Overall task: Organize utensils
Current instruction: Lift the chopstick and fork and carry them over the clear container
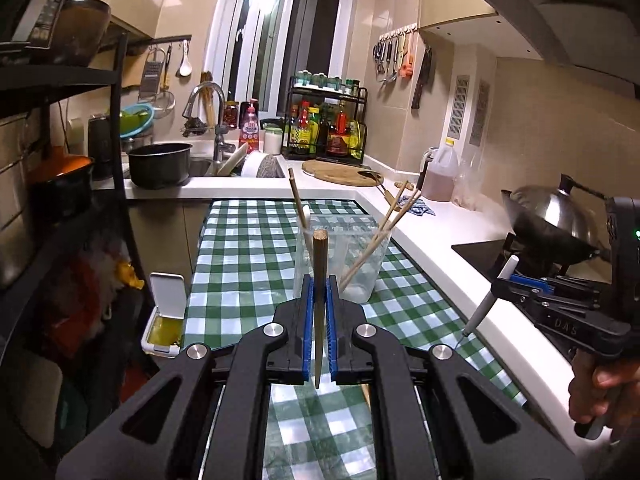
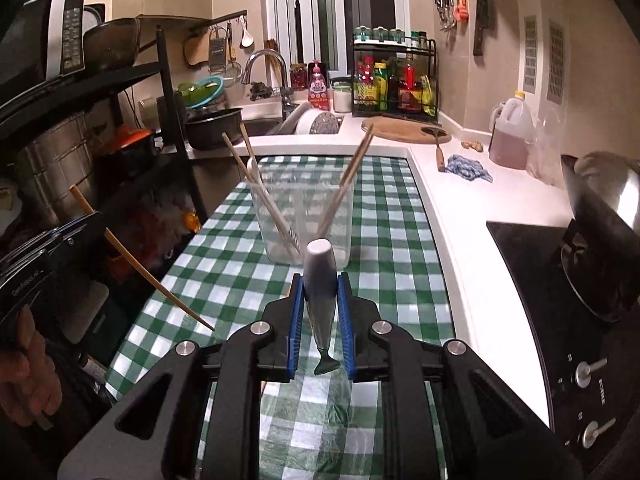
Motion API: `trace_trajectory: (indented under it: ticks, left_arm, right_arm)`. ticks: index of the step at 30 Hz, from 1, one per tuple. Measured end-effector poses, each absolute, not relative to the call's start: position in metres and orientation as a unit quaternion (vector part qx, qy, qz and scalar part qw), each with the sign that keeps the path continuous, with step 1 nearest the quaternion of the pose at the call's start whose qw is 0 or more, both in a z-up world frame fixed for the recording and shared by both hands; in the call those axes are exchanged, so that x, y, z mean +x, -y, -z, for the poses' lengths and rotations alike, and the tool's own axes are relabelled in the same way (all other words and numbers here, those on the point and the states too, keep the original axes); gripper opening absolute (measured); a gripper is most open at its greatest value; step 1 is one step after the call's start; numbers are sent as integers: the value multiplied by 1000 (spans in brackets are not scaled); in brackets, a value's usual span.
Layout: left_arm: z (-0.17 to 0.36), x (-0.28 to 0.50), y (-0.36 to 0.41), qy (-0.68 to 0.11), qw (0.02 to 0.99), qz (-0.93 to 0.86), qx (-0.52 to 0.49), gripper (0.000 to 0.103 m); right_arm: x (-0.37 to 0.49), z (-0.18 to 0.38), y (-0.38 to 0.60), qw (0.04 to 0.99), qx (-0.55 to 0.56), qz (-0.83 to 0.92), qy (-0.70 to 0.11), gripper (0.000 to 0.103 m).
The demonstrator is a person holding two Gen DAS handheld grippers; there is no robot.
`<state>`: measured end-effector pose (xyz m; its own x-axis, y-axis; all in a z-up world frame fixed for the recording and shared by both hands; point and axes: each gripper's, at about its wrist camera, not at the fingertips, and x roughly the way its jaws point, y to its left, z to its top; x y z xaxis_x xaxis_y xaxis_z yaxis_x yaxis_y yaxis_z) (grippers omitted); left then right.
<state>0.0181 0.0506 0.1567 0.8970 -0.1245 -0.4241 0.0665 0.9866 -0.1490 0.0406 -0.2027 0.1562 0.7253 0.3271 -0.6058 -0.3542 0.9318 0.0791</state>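
My left gripper (image 1: 319, 285) is shut on a brown chopstick (image 1: 319, 320), which stands upright between the blue pads. Just beyond it, a clear plastic container (image 1: 360, 276) sits on the green checked tablecloth (image 1: 248, 240) and holds several chopsticks and a white spoon. At the right, my right gripper (image 1: 500, 282) is shut on a white and grey pen-like utensil (image 1: 486, 300), tip down. In the right wrist view that utensil (image 2: 319, 268) stands between the pads of the right gripper (image 2: 320, 280), in front of the container (image 2: 308, 216). The left gripper (image 2: 90, 216) holds its chopstick (image 2: 140, 272) slanted at the left.
A small white box (image 1: 164, 320) with its lid open sits at the table's left edge. A black shelf rack (image 1: 116, 128) stands to the left. The white counter carries a wok (image 1: 552, 220) on the stove, an oil jug (image 1: 440, 172), a cutting board (image 1: 340, 172) and a blue cloth (image 2: 468, 170).
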Motion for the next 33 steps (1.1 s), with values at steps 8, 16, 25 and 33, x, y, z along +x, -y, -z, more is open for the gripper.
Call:
trace_trajectory:
  ticks: [8,16,25,33]
  left_arm:
    - [-200,62,-64,-224,969,66,-85,6]
    - [-247,108,-62,-194,975,75,-78,6]
    - [-268,159,-58,-168,979,75,-87,6]
    - [-214,208,-40,-243,964,77,-70,6]
  right_arm:
    - [75,-202,192,936,-17,-198,-292,17]
    - [127,-251,171,943,-9,-210,-258,17]
    - [184,-262,154,948,2,-212,-235,17]
    - [231,-208,142,935,3,-210,-284,17]
